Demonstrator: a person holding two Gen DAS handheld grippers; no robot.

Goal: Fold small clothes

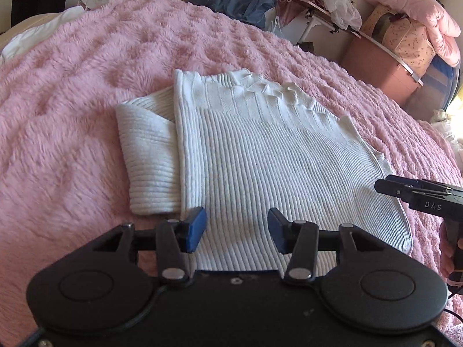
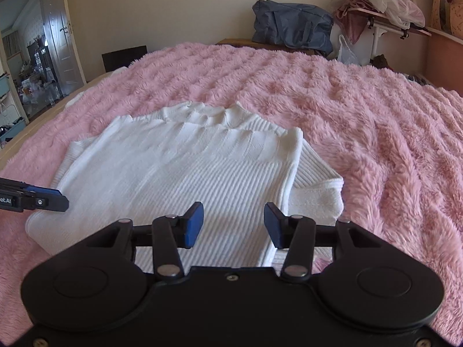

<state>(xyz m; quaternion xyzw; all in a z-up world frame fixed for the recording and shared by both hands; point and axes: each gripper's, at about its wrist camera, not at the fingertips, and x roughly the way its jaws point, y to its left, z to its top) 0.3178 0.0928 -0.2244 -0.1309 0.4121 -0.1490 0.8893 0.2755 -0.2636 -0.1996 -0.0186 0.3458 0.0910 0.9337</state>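
Observation:
A white ribbed knit top (image 1: 260,159) lies folded flat on a pink fluffy blanket (image 1: 72,115). One folded sleeve (image 1: 147,156) sticks out at its left side in the left wrist view. My left gripper (image 1: 236,230) hovers over the top's near hem, open, its blue pads (image 1: 196,228) apart and pressing nothing. My right gripper (image 2: 233,225) is open too, over the near edge of the top (image 2: 173,173), with the sleeve (image 2: 315,185) to its right. Each gripper shows side-on in the other's view: the right gripper (image 1: 379,186) at the right edge, the left gripper (image 2: 62,199) at the left edge.
The blanket (image 2: 376,130) covers a wide bed. Behind it stand a blue bag (image 2: 292,26), a rack piled with clothes (image 2: 382,5) and a pink storage box (image 1: 376,60). An open doorway (image 2: 29,57) is at far left. A hand (image 1: 448,248) holds the right gripper.

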